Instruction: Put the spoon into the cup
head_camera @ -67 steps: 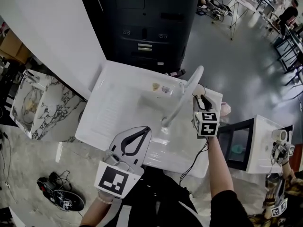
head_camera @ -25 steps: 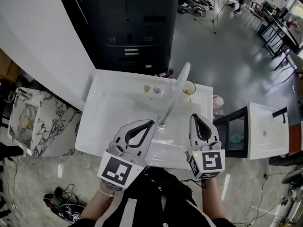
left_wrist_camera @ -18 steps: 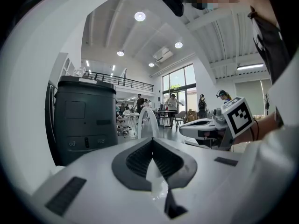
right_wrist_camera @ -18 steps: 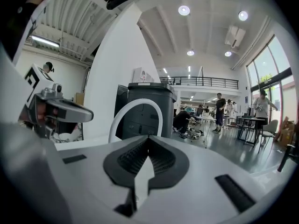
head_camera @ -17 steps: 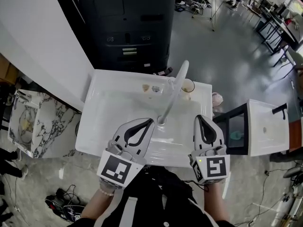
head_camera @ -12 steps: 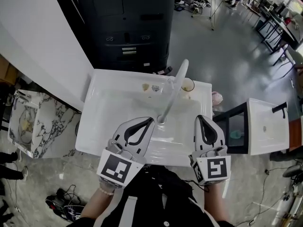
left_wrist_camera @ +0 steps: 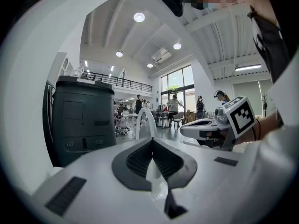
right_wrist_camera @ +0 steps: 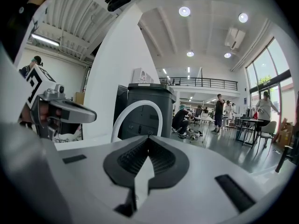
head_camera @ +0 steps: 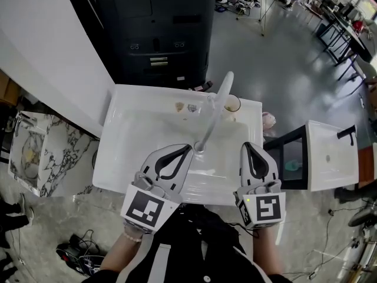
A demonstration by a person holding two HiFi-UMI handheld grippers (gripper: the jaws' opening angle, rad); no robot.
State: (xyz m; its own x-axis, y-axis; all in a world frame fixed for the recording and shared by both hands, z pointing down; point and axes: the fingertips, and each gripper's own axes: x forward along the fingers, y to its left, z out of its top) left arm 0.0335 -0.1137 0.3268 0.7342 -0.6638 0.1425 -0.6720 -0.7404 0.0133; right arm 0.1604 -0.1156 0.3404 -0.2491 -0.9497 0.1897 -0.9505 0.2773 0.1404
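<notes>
Left gripper (head_camera: 187,148) is mine, hovering over the near edge of the white sink (head_camera: 126,149). In the left gripper view (left_wrist_camera: 152,142) its jaws are pressed together at the tips, with nothing between them. Right gripper (head_camera: 248,146) hangs level with it, on the other side of the faucet (head_camera: 213,114). Its own view (right_wrist_camera: 148,138) shows the same: jaws together, empty.

The faucet's white arch rises from the sink's near rim between my two grippers. It shows ahead of the jaws in both gripper views (left_wrist_camera: 145,121) (right_wrist_camera: 140,103).

Cup (head_camera: 233,104) stands upright on the sink's far right corner, just beside the faucet's spout end and well apart from both grippers. As for the spoon, I can't make it out in any view. Two small items (head_camera: 185,107) sit on the far ledge, left of the faucet. A dark cabinet (head_camera: 162,28) stands behind the sink.
</notes>
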